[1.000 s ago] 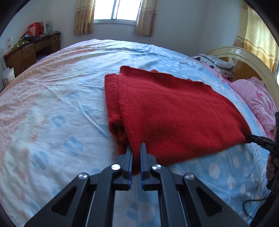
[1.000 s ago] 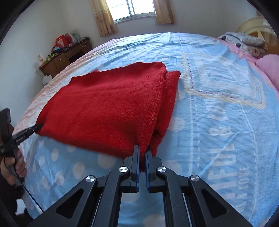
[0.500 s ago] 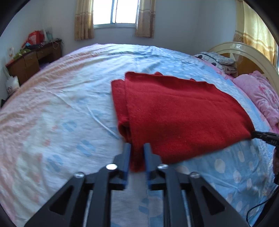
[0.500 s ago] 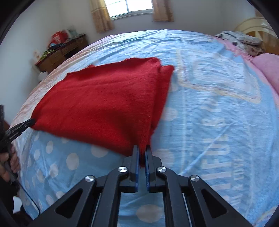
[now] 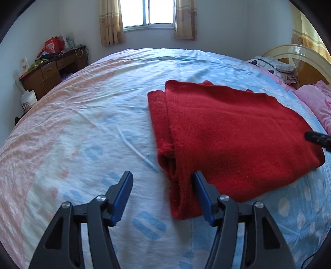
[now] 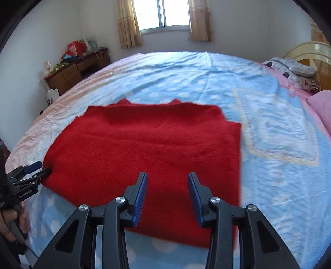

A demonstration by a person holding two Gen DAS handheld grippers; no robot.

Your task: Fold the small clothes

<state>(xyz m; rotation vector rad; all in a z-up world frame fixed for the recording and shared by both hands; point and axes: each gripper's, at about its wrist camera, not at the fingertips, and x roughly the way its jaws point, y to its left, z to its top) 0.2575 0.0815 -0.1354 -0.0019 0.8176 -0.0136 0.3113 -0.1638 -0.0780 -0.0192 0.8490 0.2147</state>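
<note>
The red sweater is spread flat on the bed, long side running left to right. Both jaws have just been opened and nothing is held. The left gripper is nearest its near-left corner; the right gripper hangs over its near edge.

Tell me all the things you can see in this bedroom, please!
red sweater: one, red, folded flat on the bed, a narrower folded layer along one side.
bed sheet: one, pale blue and pink with dots and dashes, covering the bed.
pink blanket: one, pink, at the head end.
grey patterned pillow: one, grey and white, by the headboard.
headboard: one, cream, curved.
desk: one, brown wood, by the far wall, cluttered on top.
red bag: one, on the desk.
window: one, bright, between beige curtains.
left gripper: black with blue pads, open, sweater edge between its fingers.
right gripper: black with blue pads, open, over the sweater.
</note>
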